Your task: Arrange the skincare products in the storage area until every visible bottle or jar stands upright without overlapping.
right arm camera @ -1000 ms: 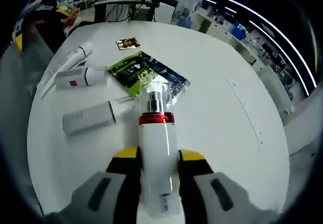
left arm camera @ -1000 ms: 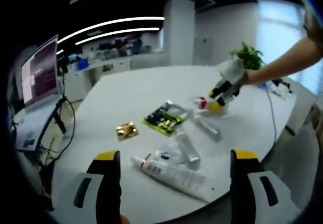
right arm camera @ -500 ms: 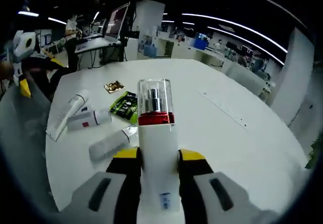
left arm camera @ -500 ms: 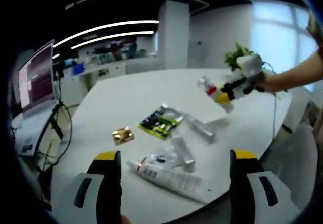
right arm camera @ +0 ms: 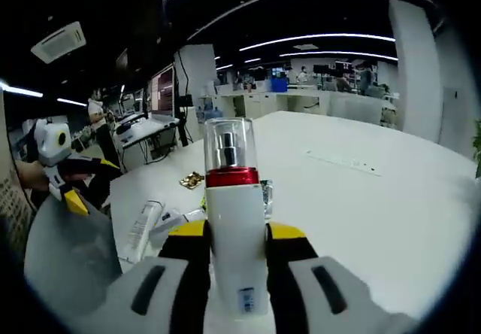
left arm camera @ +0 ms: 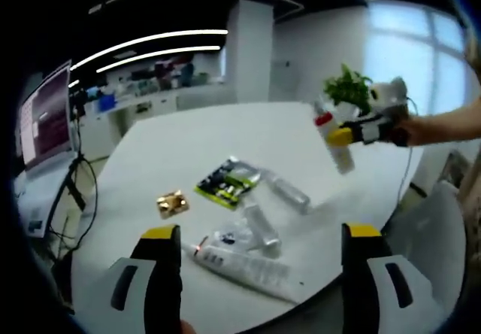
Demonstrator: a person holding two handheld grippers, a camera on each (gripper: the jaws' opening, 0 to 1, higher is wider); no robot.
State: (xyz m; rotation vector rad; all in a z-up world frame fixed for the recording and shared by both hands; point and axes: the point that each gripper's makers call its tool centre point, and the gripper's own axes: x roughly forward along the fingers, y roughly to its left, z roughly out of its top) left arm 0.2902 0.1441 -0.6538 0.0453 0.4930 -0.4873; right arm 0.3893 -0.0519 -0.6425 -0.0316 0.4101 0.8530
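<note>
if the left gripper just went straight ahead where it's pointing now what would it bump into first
Probably the long white tube lying on the table just ahead of the open left gripper, with the smaller lying bottles right behind it. Depth is hard to judge; if the gripper is held high enough, it might pass over them.

The pump bottle (right arm camera: 235,236) at centre frame is white with a red collar, a silver pump and a clear cap. The fingers (right arm camera: 189,255) beside it are black with yellow tips — likewise the left gripper's fingers (left arm camera: 160,274). On the white worktop (left arm camera: 188,153): a green-and-black sachet (left arm camera: 225,183), a gold packet (left arm camera: 171,203), and a white tube (left arm camera: 244,262) with dark print and a red mark.
</note>
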